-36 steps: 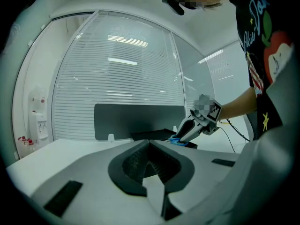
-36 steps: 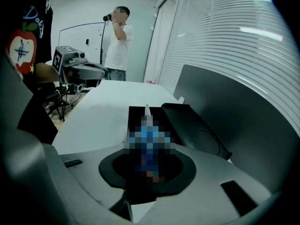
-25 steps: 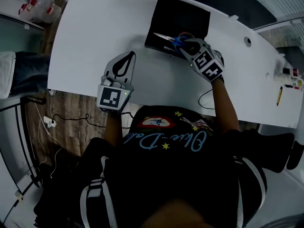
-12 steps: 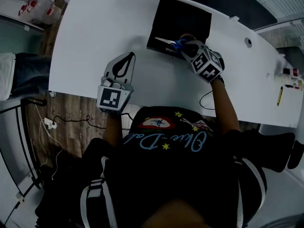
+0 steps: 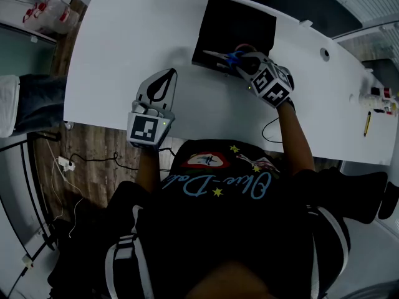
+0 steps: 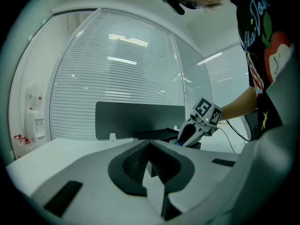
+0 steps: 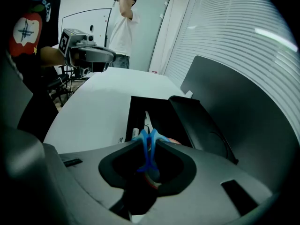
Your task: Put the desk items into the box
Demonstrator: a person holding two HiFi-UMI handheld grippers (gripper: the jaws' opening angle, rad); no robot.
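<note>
A pair of blue-handled scissors (image 5: 225, 57) hangs over the near edge of the black box (image 5: 242, 21), blades pointing left. My right gripper (image 5: 242, 61) is shut on its handles; in the right gripper view the scissors (image 7: 147, 142) are pinched between the jaws with the blades reaching over the box (image 7: 157, 117). Inside the box I see a white item beside the blades. My left gripper (image 5: 166, 79) rests on the white desk (image 5: 124, 48) left of the box, jaws closed together with nothing held. From the left gripper view, the left gripper (image 6: 149, 154) faces the box (image 6: 157, 134).
At the desk's far right lie a yellow pencil (image 5: 366, 124) and small bottles (image 5: 381, 101). A black cable (image 5: 271, 129) runs on the desk near my right arm. A person (image 7: 123, 27) stands beyond the desk's far end.
The right gripper has carried the scissors a little farther over the box edge and lowered them slightly. The left gripper has stayed still.
</note>
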